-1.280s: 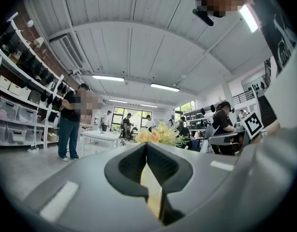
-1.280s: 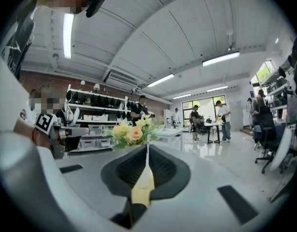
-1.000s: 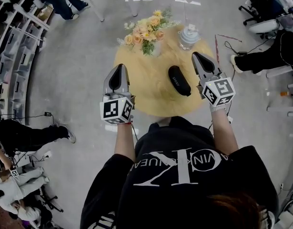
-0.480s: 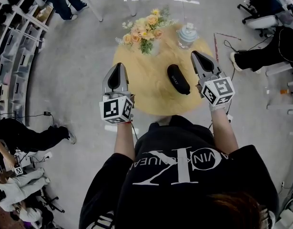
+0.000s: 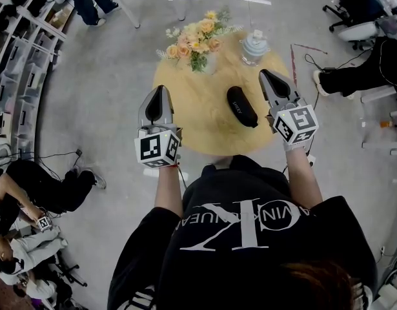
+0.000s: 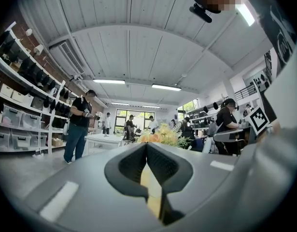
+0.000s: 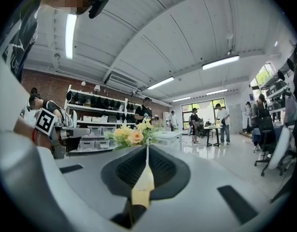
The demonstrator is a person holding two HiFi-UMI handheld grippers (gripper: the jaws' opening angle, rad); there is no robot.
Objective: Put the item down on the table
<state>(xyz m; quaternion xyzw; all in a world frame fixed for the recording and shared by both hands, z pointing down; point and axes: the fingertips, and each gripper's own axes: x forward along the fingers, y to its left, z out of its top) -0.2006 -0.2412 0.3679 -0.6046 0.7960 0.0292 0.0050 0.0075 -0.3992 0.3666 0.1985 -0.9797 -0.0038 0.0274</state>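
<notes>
As we hover both grippers at the round wooden table (image 5: 192, 118), the black case (image 5: 242, 106) lies flat on its top, just right of the frame's centre, between the two grippers and touching neither. Our left gripper (image 5: 161, 90) hangs over the table's left edge, jaws pressed together with nothing in them. Our right gripper (image 5: 265, 75), near the case's right, is likewise closed and empty. Flowers (image 5: 197, 41) and a pale container (image 5: 255, 46) stand at the far edge, upper centre.
</notes>
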